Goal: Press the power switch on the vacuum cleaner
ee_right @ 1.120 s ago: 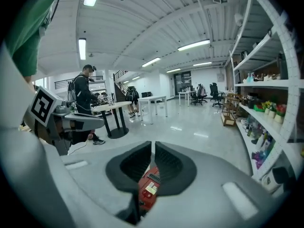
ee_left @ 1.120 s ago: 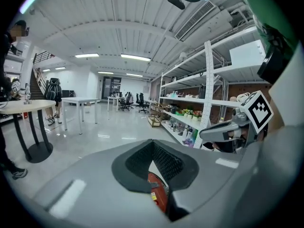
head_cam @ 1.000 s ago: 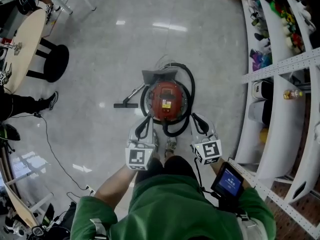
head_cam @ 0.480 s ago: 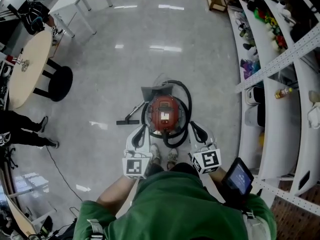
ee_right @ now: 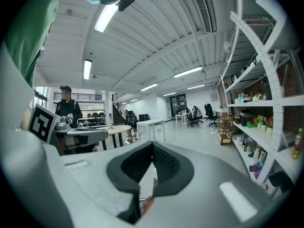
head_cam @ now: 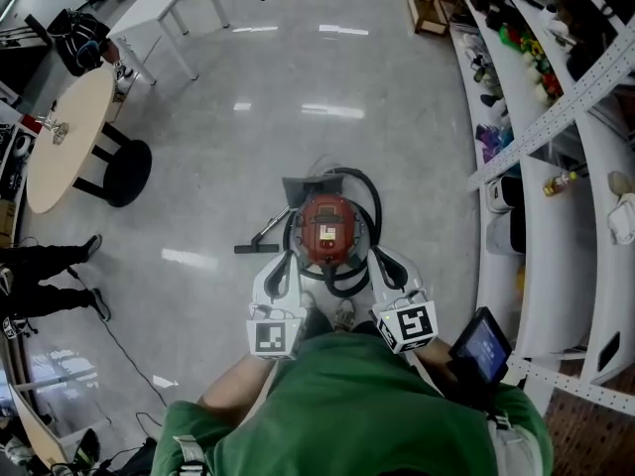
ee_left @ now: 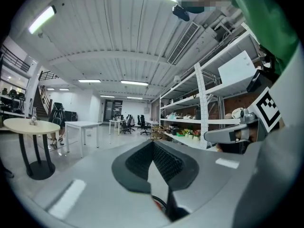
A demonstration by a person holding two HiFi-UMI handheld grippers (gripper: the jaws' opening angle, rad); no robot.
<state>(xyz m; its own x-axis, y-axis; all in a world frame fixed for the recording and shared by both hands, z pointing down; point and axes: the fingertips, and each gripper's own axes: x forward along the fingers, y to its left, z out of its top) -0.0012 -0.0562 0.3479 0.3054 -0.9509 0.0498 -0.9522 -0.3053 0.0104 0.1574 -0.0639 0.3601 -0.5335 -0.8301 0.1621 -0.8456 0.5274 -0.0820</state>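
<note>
The vacuum cleaner [head_cam: 327,228] is a round red canister on the floor in front of my feet. A black hose [head_cam: 369,206] loops around it, and a white patch sits on its red top. My left gripper [head_cam: 286,258] hangs at the canister's near left and my right gripper [head_cam: 383,258] at its near right, both above the floor and apart from the top. In the left gripper view the left gripper [ee_left: 153,143] has its dark pads meeting at the tips. The right gripper [ee_right: 153,144] looks the same in its own view. Nothing sits between either pair.
The vacuum's floor nozzle [head_cam: 256,248] lies to its left. Long white shelves [head_cam: 556,167] with goods line the right side. A round table [head_cam: 62,137] with a black stool [head_cam: 127,172] stands far left, near a person's legs [head_cam: 45,266]. A cable [head_cam: 129,355] trails on the floor.
The head view has drawn back, so the vacuum looks smaller and more of the room shows. Both grippers stay shut beside the canister, now a little closer to its sides.
</note>
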